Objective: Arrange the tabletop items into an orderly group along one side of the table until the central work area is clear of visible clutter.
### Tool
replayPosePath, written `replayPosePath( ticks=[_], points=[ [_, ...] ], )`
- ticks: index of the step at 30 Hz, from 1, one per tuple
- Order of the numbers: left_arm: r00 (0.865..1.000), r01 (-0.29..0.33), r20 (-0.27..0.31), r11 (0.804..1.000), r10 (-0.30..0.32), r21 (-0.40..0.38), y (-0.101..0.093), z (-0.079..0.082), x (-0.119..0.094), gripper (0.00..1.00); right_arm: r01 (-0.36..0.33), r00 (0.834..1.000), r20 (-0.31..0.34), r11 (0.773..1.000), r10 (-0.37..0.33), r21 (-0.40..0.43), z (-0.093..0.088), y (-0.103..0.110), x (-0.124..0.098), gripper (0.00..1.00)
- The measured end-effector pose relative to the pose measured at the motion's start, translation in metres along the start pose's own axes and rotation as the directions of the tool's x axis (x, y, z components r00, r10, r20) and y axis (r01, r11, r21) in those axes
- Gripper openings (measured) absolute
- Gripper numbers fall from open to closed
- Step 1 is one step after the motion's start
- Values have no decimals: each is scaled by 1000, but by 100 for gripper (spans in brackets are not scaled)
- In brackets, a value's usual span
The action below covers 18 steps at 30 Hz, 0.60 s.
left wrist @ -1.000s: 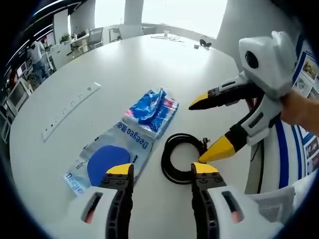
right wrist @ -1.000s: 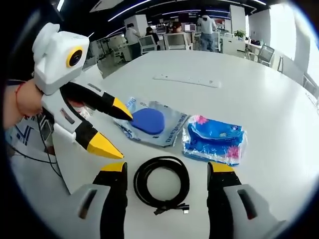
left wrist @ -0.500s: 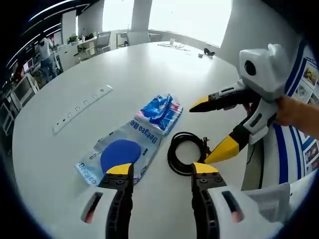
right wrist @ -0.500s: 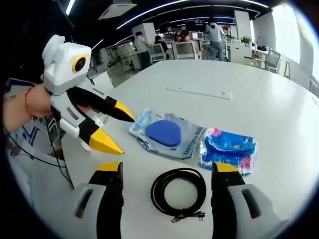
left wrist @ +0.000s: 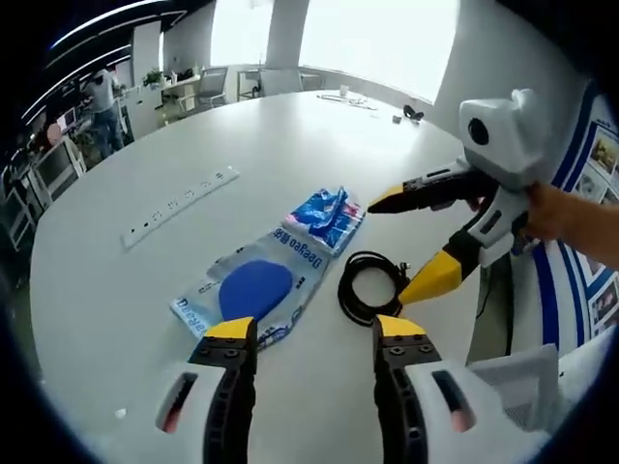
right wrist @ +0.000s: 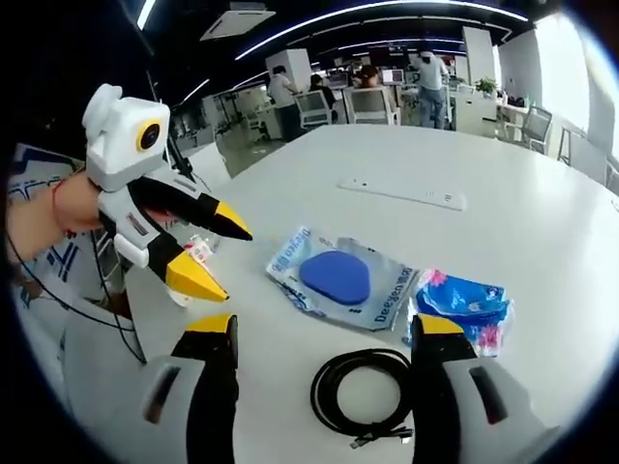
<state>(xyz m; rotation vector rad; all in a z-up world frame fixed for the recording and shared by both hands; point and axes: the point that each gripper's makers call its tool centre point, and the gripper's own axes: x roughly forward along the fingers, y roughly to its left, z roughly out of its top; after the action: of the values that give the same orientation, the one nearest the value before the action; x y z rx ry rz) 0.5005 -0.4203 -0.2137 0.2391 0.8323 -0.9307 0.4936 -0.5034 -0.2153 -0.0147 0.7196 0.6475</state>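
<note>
Near one edge of the table (left wrist: 290,135), a black cable coil (left wrist: 372,287), a clear packet with a blue pad (left wrist: 250,295) and a blue wrapper (left wrist: 326,215) lie close together. A power strip (left wrist: 179,204) lies apart; beyond it the tabletop is open.

People (right wrist: 427,75) stand among office desks (right wrist: 360,97) and chairs (left wrist: 221,85) beyond the table.

White round table (left wrist: 290,135) with power strip (left wrist: 179,206), two packets, coiled cable (left wrist: 372,287).
</note>
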Motion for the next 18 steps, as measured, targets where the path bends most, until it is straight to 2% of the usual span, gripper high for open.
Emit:
replayPosePath(
  ticks=[18],
  points=[
    [998, -32, 47, 998, 34, -48, 20, -19, -45, 59, -46, 999, 5, 998, 46, -53, 16, 26, 9, 75]
  ],
)
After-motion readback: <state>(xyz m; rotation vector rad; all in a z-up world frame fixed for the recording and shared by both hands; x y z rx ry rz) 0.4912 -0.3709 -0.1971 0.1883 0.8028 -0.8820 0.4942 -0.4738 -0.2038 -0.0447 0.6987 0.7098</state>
